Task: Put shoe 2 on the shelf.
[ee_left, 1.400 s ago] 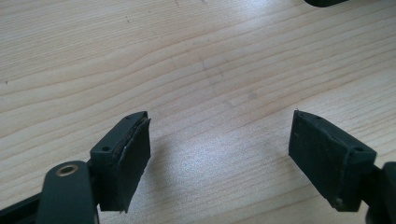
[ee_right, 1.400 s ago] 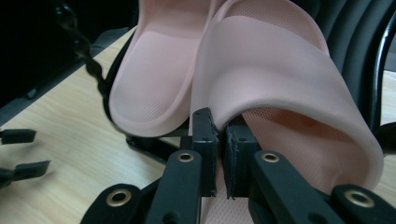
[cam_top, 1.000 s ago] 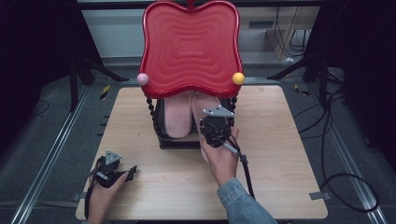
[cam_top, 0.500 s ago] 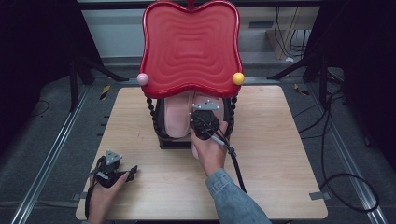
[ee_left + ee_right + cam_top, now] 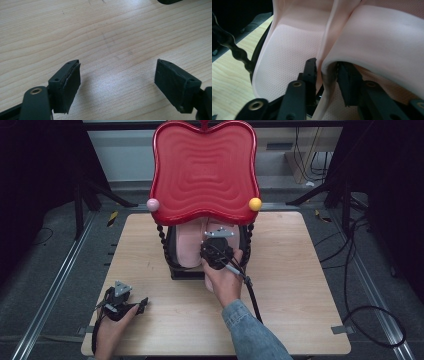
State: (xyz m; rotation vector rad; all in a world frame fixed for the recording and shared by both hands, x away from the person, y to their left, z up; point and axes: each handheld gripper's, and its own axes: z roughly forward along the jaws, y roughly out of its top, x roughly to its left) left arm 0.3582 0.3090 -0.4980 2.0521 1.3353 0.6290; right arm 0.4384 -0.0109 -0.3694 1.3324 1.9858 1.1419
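Pink padded fabric, a soft cup-shaped piece, sits in the black frame under the raised red lid at the far middle of the table; the right hand-held gripper has its folded edge between its jaws, which have just been opening, one pad touching it, the other just clear. The left hand-held gripper rests near the table's front left corner, jaws wide apart over bare wood, holding nothing.

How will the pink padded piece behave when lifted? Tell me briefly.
Probably floppy: the pink padded piece curls over at its rim. Likely light: it looks like thin foam with mesh lining. It may snag, sitting inside the black frame.
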